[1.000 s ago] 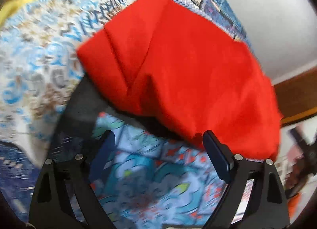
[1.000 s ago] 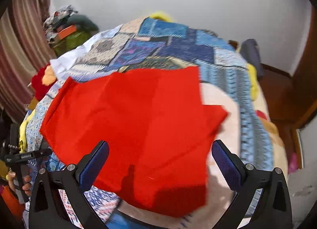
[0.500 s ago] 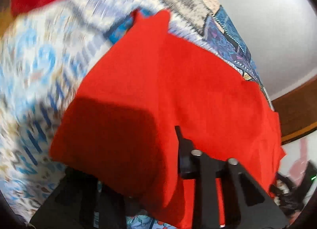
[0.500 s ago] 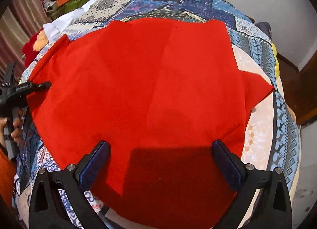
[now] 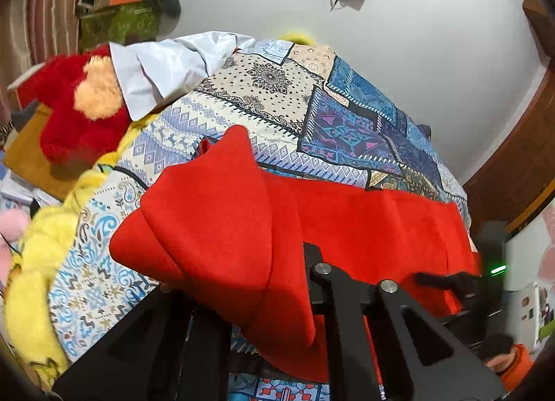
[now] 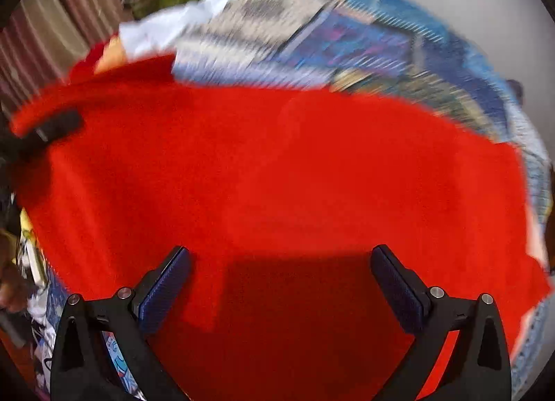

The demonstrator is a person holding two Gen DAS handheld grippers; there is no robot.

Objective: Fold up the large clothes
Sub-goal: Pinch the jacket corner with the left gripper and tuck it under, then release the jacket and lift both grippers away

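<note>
We note a large bright red garment of soft, matte knit cloth [image 5: 364, 224] spread over the bed's patchwork quilt of blue, cream and purple printed panels [image 5: 312, 113]. Most of the garment lies flat across the near half of the quilt; its left corner is lifted off the quilt and peaks into a draped fold.

Left gripper [image 5: 277, 283]: jaws have just been closing and now stand pinched together on that raised corner, cloth bunched between them and hanging over the black frame.

Right gripper [image 6: 279, 283]: jaws stand wide apart, nothing between them, hovering over the near middle of the garment. That view is blurred, so we cannot tell whether the tips touch the cloth.

Handling, as we judge it:
- Light and limp; it sags and creases wherever unsupported, so one pinch point lets the rest trail.
- Nap looks slightly fuzzy, likely to cling to the quilt rather than slide.
- Not fragile; a firm pinch should do no harm.
- Best holds are hems and corners. The near right corner would pair with the left hold and keep the fold line straight.

Containers: none in play. Beyond the quilt's far left corner a green box-like bin [image 5: 118, 22] carries heaped clothes; contents too small to name. A red and tan plush toy [image 5: 79, 102] lies beside that corner.
</note>
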